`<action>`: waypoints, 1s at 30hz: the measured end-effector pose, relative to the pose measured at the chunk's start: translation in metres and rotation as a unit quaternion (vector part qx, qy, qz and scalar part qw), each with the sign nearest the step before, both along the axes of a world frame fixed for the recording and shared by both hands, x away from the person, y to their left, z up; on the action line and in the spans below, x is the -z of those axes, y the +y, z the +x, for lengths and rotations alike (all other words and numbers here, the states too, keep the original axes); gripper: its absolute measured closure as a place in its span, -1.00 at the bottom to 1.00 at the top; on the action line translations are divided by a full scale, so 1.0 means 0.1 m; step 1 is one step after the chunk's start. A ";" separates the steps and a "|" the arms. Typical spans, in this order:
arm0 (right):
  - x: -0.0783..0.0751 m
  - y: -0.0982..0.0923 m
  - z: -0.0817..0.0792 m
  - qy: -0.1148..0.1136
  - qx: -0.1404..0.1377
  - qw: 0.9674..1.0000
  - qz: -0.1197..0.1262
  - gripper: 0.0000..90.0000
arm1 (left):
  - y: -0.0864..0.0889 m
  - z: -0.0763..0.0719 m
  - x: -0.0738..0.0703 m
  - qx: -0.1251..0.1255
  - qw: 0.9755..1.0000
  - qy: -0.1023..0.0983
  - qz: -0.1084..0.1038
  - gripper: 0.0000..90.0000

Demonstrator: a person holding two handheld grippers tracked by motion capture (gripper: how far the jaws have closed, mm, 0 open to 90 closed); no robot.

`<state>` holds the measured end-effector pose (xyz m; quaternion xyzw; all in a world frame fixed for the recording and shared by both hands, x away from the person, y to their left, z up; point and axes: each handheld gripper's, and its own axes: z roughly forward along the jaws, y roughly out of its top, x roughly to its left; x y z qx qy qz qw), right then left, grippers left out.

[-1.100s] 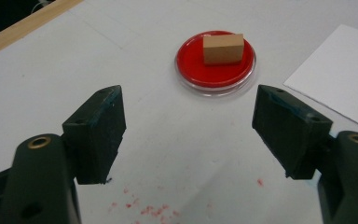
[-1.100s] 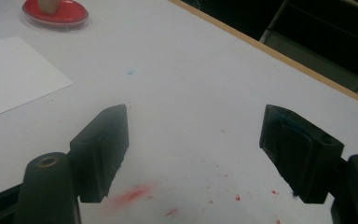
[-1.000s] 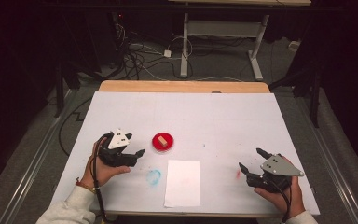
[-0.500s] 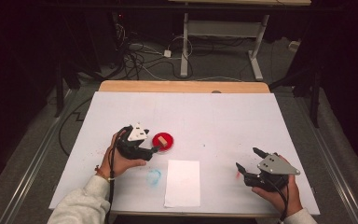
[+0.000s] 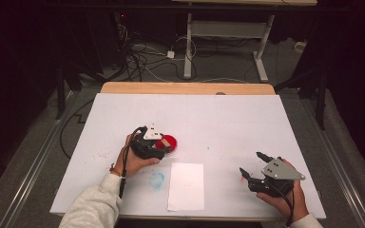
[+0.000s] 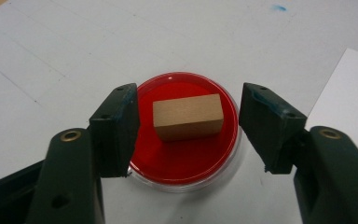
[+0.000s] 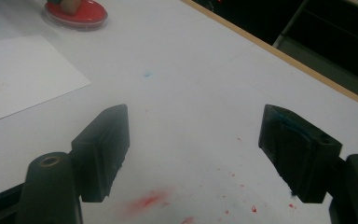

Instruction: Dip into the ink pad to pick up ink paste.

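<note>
My left gripper [image 6: 186, 128] has been closing, its jaws apart around the block [image 6: 188, 116] in the red dish [image 6: 186, 154], mid-frame, not touching. My right gripper [image 7: 196, 154] stands wide apart, holding nothing.

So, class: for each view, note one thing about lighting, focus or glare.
High view: table lit, surrounding floor nearly black. Left gripper view: wooden block and red dish sharp, jaws softer, glare streak on the dish rim. Right gripper view: near jaws blurred, dim background.

left gripper [image 5: 164, 146] at red dish [image 5: 168, 142], white sheet [image 5: 186, 185]
</note>
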<state>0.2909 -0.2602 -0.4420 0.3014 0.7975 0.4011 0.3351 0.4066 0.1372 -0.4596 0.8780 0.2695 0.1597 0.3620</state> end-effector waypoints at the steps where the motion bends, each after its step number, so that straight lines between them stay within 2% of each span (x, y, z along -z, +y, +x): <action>1: 0.00 0.00 0.00 0.000 0.000 1.000 0.000 -0.44 | 0.00 0.00 0.01 0.001 1.000 0.001 0.002 -0.16; 6: 0.01 0.00 0.01 0.002 -0.001 1.000 -0.002 -0.44 | -0.02 0.03 0.05 0.001 1.000 0.009 0.009 -0.14; 12: 0.01 -0.01 0.00 0.003 0.001 1.000 -0.001 -0.43 | -0.04 0.04 0.06 0.005 1.000 0.009 0.010 0.02; 13: 0.01 -0.01 0.00 0.003 0.001 1.000 -0.001 -0.43 | -0.04 0.04 0.06 0.007 1.000 0.008 0.012 0.10; 16: 0.01 -0.01 0.00 0.003 0.002 1.000 0.000 -0.43 | -0.05 0.05 0.06 0.007 1.000 0.004 0.008 0.14; 25: 0.01 -0.01 0.00 0.005 0.000 1.000 0.000 -0.42 | -0.08 0.05 0.06 0.010 1.000 0.001 0.022 0.16; 27: 0.01 -0.01 0.00 0.005 0.000 1.000 0.001 -0.42 | -0.08 0.05 0.04 0.013 1.000 -0.001 0.020 0.19; 30: 0.00 -0.01 0.00 0.004 0.000 1.000 0.002 -0.42 | -0.09 0.04 0.02 0.008 1.000 -0.008 0.028 0.20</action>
